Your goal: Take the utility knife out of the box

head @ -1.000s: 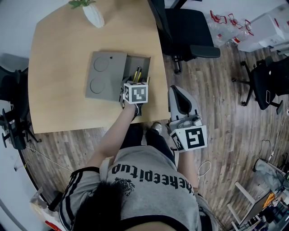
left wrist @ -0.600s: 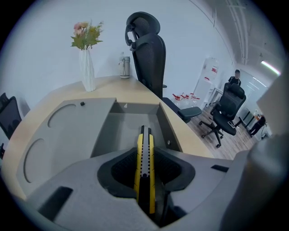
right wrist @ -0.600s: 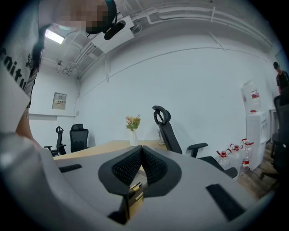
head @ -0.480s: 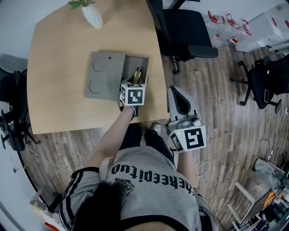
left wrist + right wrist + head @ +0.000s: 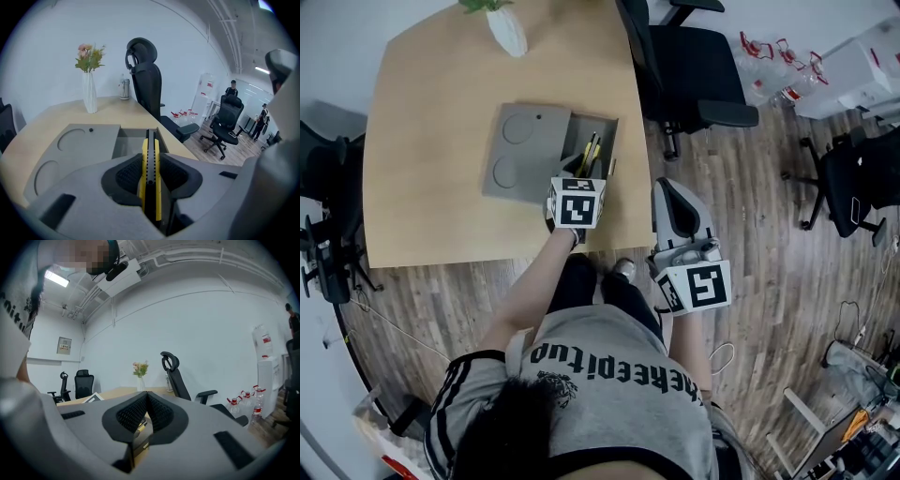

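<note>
**Left jaws clamped on the utility knife above the open box**

The left gripper reaches over the near right part of the table, its nose angled down toward the grey box. The box's flat lid, with two round recesses, covers the left part. The right compartment lies open.

In the left gripper view, the jaws have just been closing. They now press on either side of the yellow and black utility knife, which stands on edge between the ribbed pads. The knife runs straight along the line of the jaws. Its near end sits deep in the throat of the gripper, and its far end sticks out past the jaw tips, over the open compartment. In the head view that far end shows as a yellow and black strip slanting across the compartment. Whether it touches the box inside cannot be told.

The right gripper is off the table's right edge, above the wooden floor, well apart from the box. Its jaws are together with nothing between them.

A white vase of flowers stands at the table's far edge.
</note>
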A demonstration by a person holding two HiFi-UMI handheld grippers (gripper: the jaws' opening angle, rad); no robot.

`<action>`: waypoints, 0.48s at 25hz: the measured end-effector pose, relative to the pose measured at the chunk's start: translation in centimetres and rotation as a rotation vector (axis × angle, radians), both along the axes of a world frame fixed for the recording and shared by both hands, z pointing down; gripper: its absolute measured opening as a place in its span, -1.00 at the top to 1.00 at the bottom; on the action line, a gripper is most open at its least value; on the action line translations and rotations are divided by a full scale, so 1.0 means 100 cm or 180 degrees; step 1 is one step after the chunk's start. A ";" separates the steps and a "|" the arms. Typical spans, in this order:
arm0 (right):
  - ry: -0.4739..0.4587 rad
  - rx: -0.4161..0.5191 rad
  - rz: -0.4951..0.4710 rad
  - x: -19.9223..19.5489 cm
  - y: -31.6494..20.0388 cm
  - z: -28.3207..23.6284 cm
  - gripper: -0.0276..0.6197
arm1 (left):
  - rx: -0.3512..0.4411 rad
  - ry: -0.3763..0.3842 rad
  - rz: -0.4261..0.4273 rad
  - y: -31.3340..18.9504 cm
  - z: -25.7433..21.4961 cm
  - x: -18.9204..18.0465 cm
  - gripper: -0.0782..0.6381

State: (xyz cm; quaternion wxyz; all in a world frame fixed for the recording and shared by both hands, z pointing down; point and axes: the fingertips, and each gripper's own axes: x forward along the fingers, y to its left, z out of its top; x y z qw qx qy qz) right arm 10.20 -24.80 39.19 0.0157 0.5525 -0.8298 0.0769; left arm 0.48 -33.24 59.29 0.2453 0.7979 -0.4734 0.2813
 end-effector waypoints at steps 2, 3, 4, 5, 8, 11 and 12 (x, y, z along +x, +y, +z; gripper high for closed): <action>0.0001 0.0008 -0.0025 -0.002 0.002 -0.001 0.90 | 0.0094 0.0032 0.0006 0.001 -0.009 -0.001 0.43; 0.0003 0.0014 -0.0039 -0.003 0.003 -0.001 0.90 | 0.0136 0.0058 0.0004 0.002 -0.015 -0.002 0.43; 0.0006 0.0021 -0.0052 -0.004 0.004 -0.002 0.90 | 0.0173 0.0092 0.0004 0.003 -0.021 -0.002 0.43; 0.0010 0.0026 -0.0064 -0.005 0.005 -0.002 0.90 | 0.0209 0.0125 0.0006 0.005 -0.027 -0.002 0.43; 0.0021 0.0047 -0.0097 -0.006 0.010 -0.004 0.90 | 0.0360 0.0153 0.0050 0.011 -0.045 -0.001 0.43; 0.0042 0.0070 -0.0135 -0.009 0.017 -0.006 0.90 | 0.0537 0.0151 0.0082 0.019 -0.059 -0.002 0.43; 0.0053 0.0074 -0.0147 -0.009 0.019 -0.007 0.90 | 0.0573 0.0162 0.0086 0.022 -0.064 -0.002 0.43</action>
